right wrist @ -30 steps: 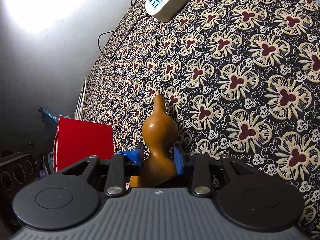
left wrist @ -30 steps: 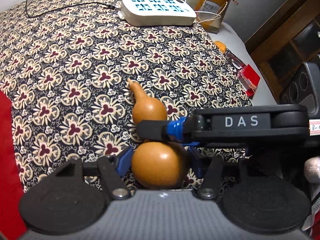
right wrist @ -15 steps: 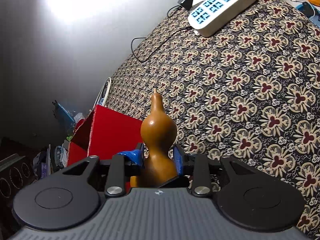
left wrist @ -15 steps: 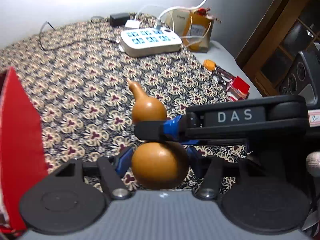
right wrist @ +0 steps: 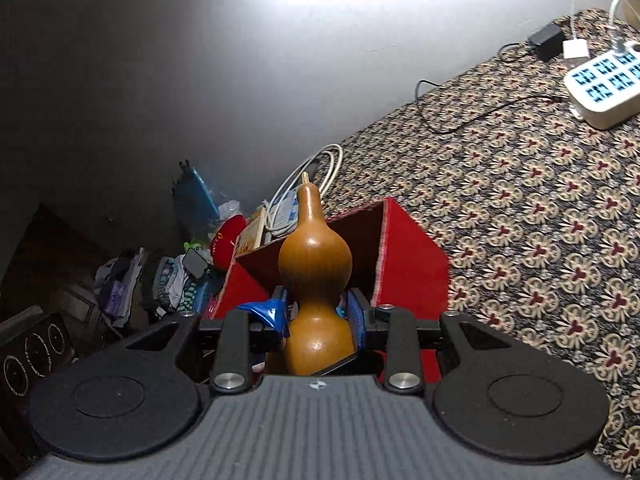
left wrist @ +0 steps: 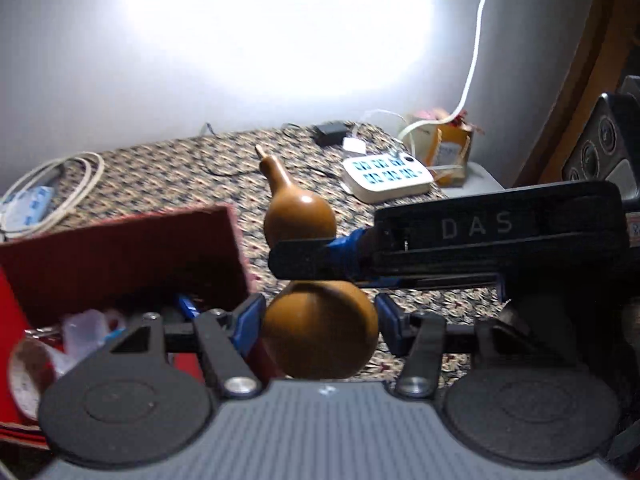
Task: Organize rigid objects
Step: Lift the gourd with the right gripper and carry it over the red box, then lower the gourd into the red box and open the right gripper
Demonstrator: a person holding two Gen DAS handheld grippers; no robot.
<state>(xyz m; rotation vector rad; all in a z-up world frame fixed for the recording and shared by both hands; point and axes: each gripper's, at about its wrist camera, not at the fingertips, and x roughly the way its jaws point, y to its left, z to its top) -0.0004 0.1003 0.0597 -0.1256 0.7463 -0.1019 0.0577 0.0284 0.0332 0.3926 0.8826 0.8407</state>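
**Over the red box: gourd held by both grippers, not yet stowed**

At lower left of the left wrist view sits the red box (left wrist: 128,256), open-topped, with small items already lying in it; what they are is too blurred to say. Moving right, the gourd (left wrist: 320,328) occupies the lower centre, its large bulb clamped between the blue pads of the left gripper (left wrist: 320,320), the jaws set wide to span it. Across its waist, from the right edge, reaches the right gripper (left wrist: 304,264), closed narrowly on the neck. In the right wrist view the gourd stands upright at centre, clear of the patterned cloth (right wrist: 540,220), with the box opening directly behind and below it. The power strip (right wrist: 604,88) lies at upper right, well apart.

Judgement: the gourd is lifted and carried to the box; lowering it in and releasing remain.

Against the earlier frames: the gourd then lay close to the cloth, with only a red edge visible at the left. Now the box interior and the far wall are in view, the strip has receded, and both grips are unchanged.
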